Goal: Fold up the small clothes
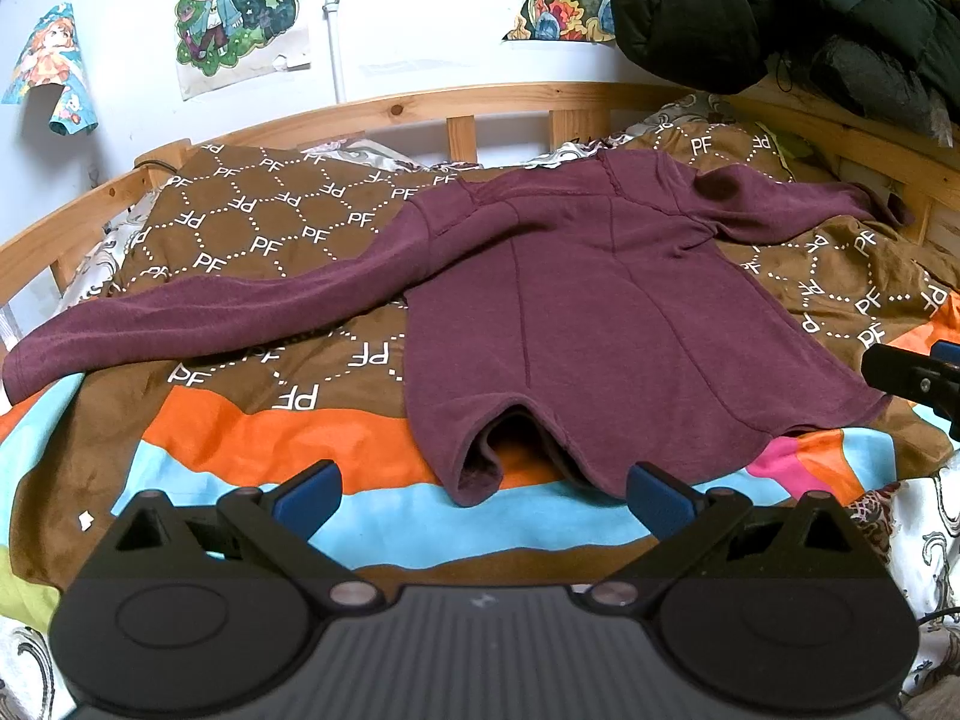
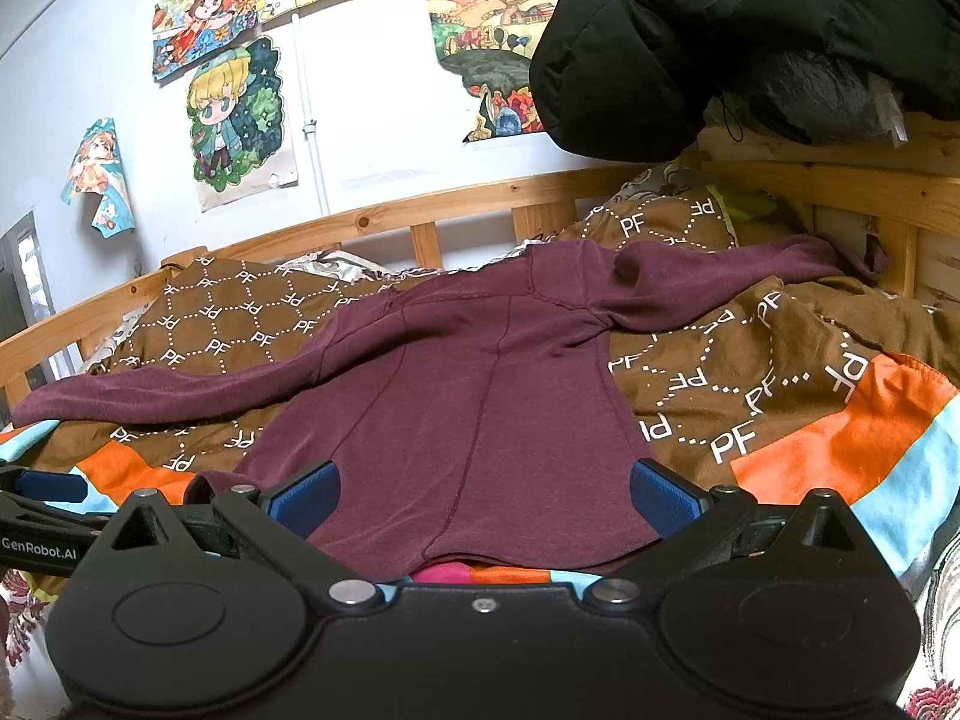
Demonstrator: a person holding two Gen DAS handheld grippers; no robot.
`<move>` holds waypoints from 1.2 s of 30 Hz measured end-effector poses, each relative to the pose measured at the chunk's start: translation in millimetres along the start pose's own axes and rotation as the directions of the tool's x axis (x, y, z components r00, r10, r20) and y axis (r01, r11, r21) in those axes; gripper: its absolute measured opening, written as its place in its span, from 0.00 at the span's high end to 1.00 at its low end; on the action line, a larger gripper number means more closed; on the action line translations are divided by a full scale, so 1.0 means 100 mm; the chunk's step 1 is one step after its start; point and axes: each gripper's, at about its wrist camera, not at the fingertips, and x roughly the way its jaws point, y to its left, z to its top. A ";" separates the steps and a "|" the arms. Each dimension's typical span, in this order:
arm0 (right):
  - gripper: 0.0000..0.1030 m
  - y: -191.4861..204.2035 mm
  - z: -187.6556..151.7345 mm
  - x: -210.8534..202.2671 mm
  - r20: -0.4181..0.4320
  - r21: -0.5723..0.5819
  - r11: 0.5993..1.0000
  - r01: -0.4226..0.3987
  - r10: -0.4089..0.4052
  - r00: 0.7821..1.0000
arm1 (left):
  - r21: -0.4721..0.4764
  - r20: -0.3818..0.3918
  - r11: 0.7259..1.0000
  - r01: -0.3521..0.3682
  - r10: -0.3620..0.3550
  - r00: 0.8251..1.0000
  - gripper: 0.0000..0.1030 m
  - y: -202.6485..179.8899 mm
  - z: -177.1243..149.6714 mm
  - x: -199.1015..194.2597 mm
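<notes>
Both sets of jaws stood spread wide, holding nothing. The left gripper (image 1: 483, 495) hovered at lower centre of its view, just short of the maroon top (image 1: 600, 312), whose hem buckled up there. The right gripper (image 2: 483, 495) sat over the hem's other end. The top lay back-up on the patterned blanket (image 1: 252, 228), sleeves flung out to either side. Best to pinch each hem corner cleanly, catching both layers but not the blanket
</notes>
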 end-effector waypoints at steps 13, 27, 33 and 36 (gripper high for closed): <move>0.00 0.00 0.00 -0.01 0.002 0.004 1.000 -0.001 0.001 1.000 | 0.002 0.001 1.000 -0.003 0.003 1.000 0.00 0.01 0.01 0.00; 0.00 0.00 0.01 -0.03 0.000 0.006 1.000 0.002 -0.002 1.000 | 0.002 -0.016 1.000 -0.004 0.004 1.000 0.00 0.01 0.00 0.03; 0.00 -0.02 0.01 -0.03 -0.003 0.011 1.000 0.021 -0.021 1.000 | 0.015 -0.032 1.000 -0.017 0.018 0.999 0.00 0.02 0.02 0.09; 0.00 -0.02 0.04 -0.04 0.002 0.022 0.999 0.038 -0.038 0.999 | 0.022 -0.043 1.000 -0.019 0.020 0.999 0.00 0.03 0.09 0.15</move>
